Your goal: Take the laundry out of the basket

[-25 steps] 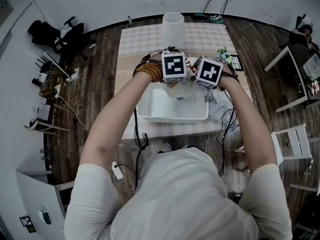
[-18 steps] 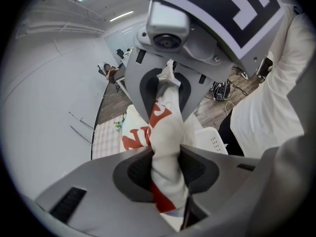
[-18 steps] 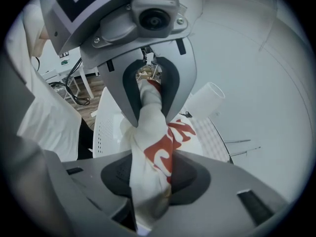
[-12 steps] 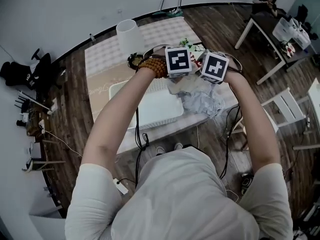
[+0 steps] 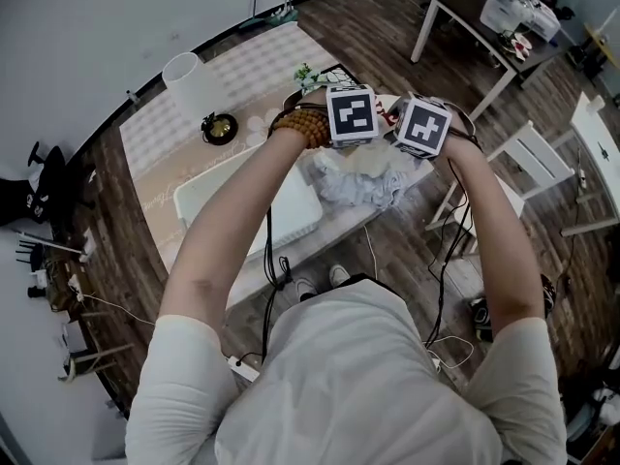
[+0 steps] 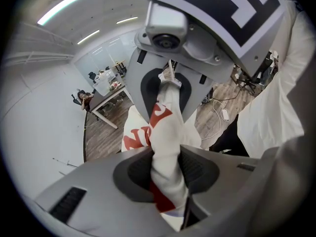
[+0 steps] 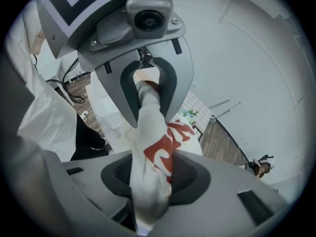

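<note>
A white garment with red print (image 6: 165, 132) is stretched between my two grippers, and each is shut on one end of it. In the left gripper view the pads of my left gripper (image 6: 168, 174) pinch the cloth, with the right gripper facing it. The right gripper view has the same garment (image 7: 154, 147) squeezed in my right gripper (image 7: 152, 179). From the head view, the left gripper (image 5: 351, 116) and right gripper (image 5: 423, 129) hover side by side above a crumpled clothes pile (image 5: 360, 177) at the table's right end. The white laundry basket (image 5: 208, 187) lies to their left.
A white cylindrical lamp (image 5: 192, 83), a small dark dish (image 5: 219, 126) and a small plant (image 5: 308, 74) stand at the back of the table. A white chair (image 5: 528, 168) and another table (image 5: 465, 22) stand to the right. Cables hang off the table's near edge.
Both grippers have carried the garment rightwards, from above the basket to above the clothes pile. The basket now lies left of my hands. Both grips are unchanged.
</note>
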